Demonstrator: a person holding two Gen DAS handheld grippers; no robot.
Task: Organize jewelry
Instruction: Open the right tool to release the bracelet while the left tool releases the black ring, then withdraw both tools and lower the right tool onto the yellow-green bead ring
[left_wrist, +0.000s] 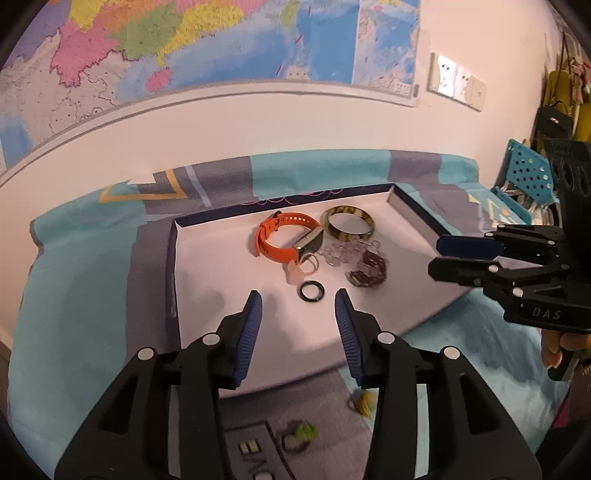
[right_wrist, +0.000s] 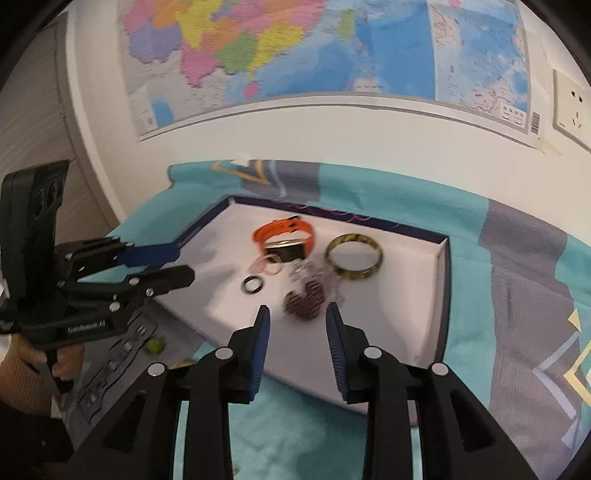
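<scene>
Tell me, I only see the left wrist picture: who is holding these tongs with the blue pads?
Observer: A person. The right wrist view shows a left hand in a tan sleeve gripping the left tongs by the handle.
Operator: Any name on them?
Observer: Yes, "GenRobot.AI" is printed on their side.
Operator: What do the other tongs point at?
Observer: The right tongs stand open, with the purple beaded bracelet just beyond their tips, in the tray.

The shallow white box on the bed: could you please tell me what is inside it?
Inside the box: an orange watch, a tortoiseshell bangle, a small dark ring, pink rings, clear beads and dark purple beads. Anything beneath the pile is covered.
</scene>
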